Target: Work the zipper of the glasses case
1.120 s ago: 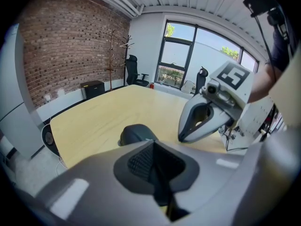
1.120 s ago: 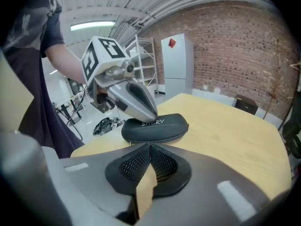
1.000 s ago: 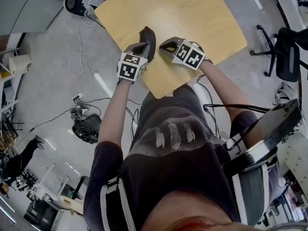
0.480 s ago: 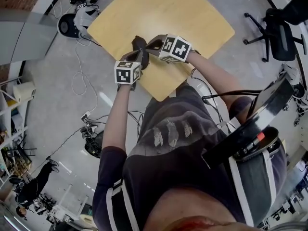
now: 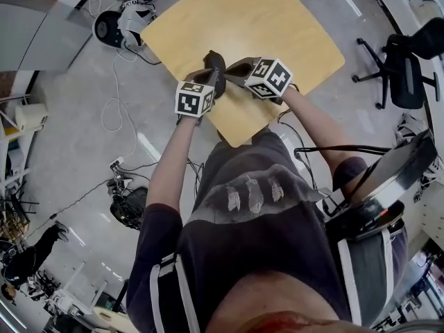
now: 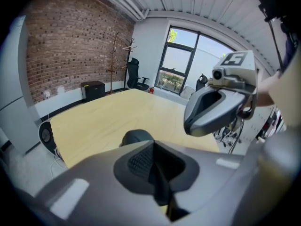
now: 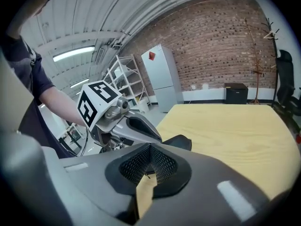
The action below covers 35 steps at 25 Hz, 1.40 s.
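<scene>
- The person's two forearms (image 5: 173, 159) reached forward over the near edge of the tabletop (image 5: 291, 26), one gripper in each hand.
- The left gripper (image 6: 157, 171) had its jaws closed; its own view showed dark material pinched in the seam between the pads.
- The glasses case (image 5: 216, 62), dark and rounded, bulged out just beyond the left jaws, so that gripper was clamped on its near end.
- The right gripper (image 7: 146, 173) came in from the other side, its jaws pressed fully together.
- A tiny dark speck (image 7: 147, 175) sat at the seam of the right pads. It was too small to tell whether it was the zipper pull.
- In the right gripper view the glasses case lay just past the right jaws, between them and the tip of the left gripper, partly hidden by the jaw rim.
- In the head view both jaw tips met at the glasses case, left tip on its near end, right tip touching its right side.
- The glasses case sat over the near half of the tabletop; whether it rested on the wood or hung just above it could not be told.
- No view showed whether the case was zipped open or what it held.
- Beyond the tabletop's far end stood a brick wall (image 6: 70, 55), and an office chair (image 5: 406, 75) stood on the floor to the right.
</scene>
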{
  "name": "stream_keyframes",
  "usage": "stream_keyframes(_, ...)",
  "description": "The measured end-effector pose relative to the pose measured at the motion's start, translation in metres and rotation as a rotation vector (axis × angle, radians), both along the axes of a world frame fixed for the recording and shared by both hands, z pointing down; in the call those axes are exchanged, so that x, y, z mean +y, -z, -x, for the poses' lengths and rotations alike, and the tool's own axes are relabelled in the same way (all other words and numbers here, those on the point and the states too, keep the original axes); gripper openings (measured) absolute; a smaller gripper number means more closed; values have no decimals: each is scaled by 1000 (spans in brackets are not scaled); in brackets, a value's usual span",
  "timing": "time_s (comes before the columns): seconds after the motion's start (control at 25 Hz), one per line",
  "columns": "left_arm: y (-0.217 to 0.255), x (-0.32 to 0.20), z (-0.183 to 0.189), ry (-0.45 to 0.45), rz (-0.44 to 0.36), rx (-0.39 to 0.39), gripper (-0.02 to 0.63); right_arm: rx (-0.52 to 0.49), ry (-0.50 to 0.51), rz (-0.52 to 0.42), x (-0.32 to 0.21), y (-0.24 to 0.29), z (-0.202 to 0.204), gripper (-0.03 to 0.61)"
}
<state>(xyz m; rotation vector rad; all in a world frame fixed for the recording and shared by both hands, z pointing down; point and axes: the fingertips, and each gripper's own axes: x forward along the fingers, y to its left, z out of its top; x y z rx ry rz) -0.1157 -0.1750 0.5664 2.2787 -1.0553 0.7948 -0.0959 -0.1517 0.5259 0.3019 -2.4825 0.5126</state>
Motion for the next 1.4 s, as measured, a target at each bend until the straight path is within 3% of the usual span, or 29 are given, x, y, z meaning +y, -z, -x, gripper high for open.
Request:
stream_keyframes(0.48, 40, 6, 40, 55, -96, 109, 0, -52, -127, 19, -15, 15, 16, 2)
stream_keyframes(0.76, 74, 4, 54, 47, -244, 150, -2, -74, -203, -2, -13, 28, 17, 2)
stream_keyframes(0.92, 97, 8, 46, 30, -296, 181, -2, -112, -220, 8, -9, 38, 9, 2)
stream_keyframes(1.12, 118, 24, 25, 29, -326, 151, 0, -263, -220, 68, -2, 65, -6, 2)
stream_keyframes(1.4, 134, 37, 0, 112, -332, 115, 0, -332, -141, 77, 15, 82, -30, 2)
